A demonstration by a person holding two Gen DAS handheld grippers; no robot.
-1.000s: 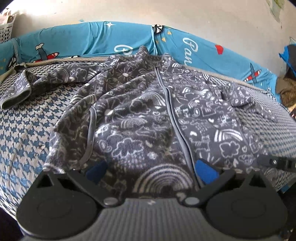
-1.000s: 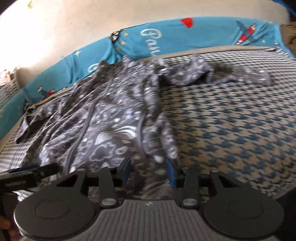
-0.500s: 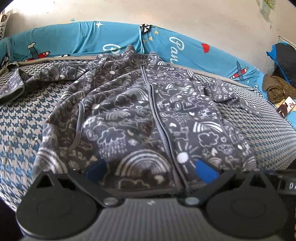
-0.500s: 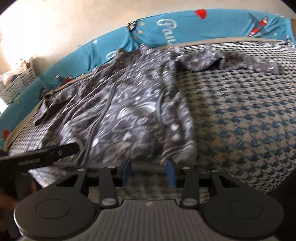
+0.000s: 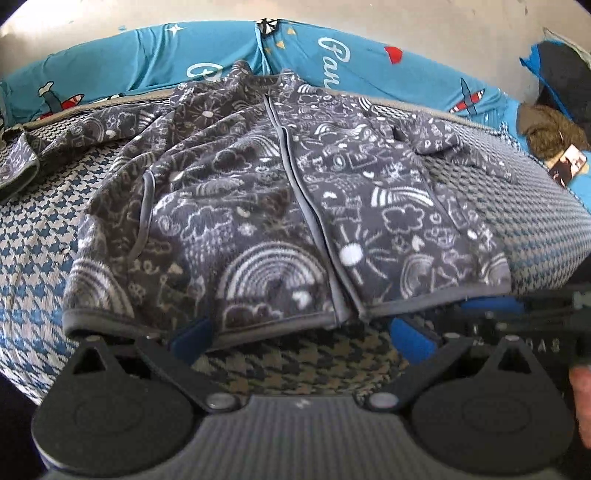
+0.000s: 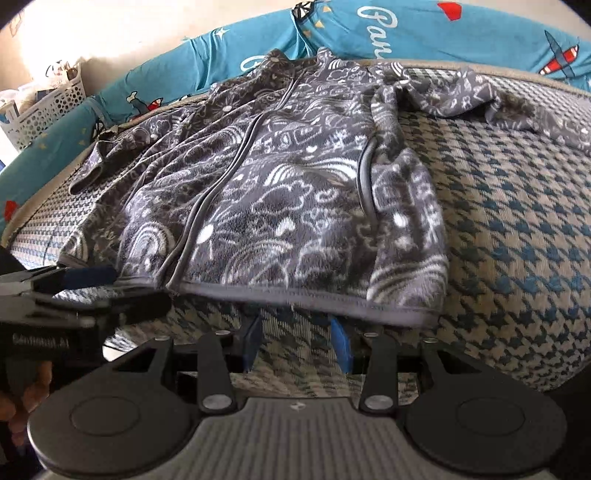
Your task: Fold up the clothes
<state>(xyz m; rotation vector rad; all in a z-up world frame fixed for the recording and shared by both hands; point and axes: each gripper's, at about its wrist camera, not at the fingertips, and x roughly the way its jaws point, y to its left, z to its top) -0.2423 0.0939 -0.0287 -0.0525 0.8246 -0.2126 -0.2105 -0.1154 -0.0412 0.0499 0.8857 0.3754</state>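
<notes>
I am holding my left gripper wide open and my right gripper partly open, both empty, just short of the hem of the grey doodle-print fleece zip jacket, which is lying front-up and spread on the houndstooth-woven blue and beige mattress. In my judgement, the risk is pinching one fleece layer only, or catching the mattress cover, causing an uneven, skewed fold.

Daylight glares on the wall upper left; fisheye bends the edges; the jacket hem blurs.

Left sleeve cut off at frame edge in left wrist view. Right sleeve cuff cut off in right wrist view. Hem blurred.
</notes>
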